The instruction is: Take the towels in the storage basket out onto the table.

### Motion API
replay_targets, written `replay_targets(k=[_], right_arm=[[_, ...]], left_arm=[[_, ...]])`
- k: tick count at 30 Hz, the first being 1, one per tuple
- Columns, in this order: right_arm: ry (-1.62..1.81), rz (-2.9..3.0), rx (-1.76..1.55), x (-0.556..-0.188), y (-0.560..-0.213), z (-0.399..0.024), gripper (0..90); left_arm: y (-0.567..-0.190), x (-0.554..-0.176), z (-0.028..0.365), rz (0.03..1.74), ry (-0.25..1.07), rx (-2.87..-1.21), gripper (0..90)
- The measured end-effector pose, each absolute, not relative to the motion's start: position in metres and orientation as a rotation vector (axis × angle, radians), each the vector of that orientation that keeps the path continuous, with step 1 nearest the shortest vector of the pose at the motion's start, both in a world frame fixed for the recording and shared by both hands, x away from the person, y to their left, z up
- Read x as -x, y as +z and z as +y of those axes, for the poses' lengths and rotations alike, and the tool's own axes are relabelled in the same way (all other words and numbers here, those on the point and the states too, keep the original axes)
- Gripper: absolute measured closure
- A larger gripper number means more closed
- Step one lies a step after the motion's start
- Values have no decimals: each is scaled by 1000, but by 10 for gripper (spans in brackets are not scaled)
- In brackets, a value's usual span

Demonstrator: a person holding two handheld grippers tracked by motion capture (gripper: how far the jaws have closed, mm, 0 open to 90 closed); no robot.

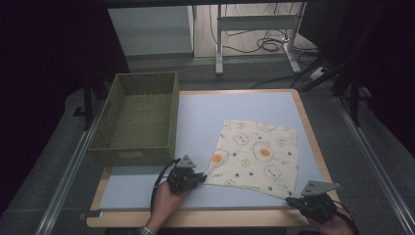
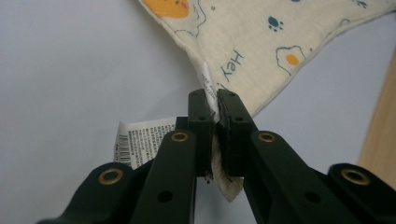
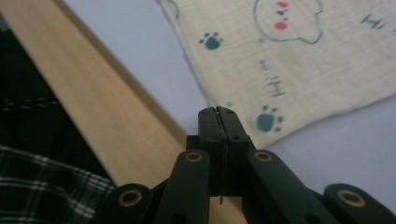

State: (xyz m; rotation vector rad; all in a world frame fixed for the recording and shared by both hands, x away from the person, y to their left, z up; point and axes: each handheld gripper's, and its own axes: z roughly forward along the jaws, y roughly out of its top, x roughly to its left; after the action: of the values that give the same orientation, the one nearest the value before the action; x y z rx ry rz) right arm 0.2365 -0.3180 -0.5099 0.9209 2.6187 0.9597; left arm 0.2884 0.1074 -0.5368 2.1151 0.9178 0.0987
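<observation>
1. A cream cotton cloth [image 1: 257, 156] printed with fried eggs, blue paw prints and flower faces lies spread flat on the pale grey table top, turned at a slant.
2. Its near-left corner [image 2: 219, 100] is pinched and slightly raised — a white care label [image 2: 140, 142] with a barcode sticks out beside it.
3. Its near-right corner [image 3: 219, 109] sits just beside the table's wooden edge.

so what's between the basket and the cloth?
Bare blue-grey table top lies between the green woven basket and the printed cloth, as the high view shows.
</observation>
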Motion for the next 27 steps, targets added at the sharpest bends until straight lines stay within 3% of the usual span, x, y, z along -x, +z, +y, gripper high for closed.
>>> replay_targets(k=[2, 8, 9, 18, 27], right_arm=[[957, 2628, -915, -233, -510, -318, 898], [1015, 2613, -932, -225, -501, -324, 849], [1045, 2579, -965, -231, -498, -327, 804], [1066, 2495, -1065, -276, -498, -333, 706], [936, 2428, -1125, -332, -495, -327, 527]], left_arm=[[-537, -285, 109, 914, 92, -2118, 830], [-527, -280, 113, 933, 173, -2114, 564], [-521, -287, 112, 939, 195, -2095, 539], [-513, -332, 82, 902, 259, -2111, 424], [-509, -393, 55, 891, 302, -2142, 319]])
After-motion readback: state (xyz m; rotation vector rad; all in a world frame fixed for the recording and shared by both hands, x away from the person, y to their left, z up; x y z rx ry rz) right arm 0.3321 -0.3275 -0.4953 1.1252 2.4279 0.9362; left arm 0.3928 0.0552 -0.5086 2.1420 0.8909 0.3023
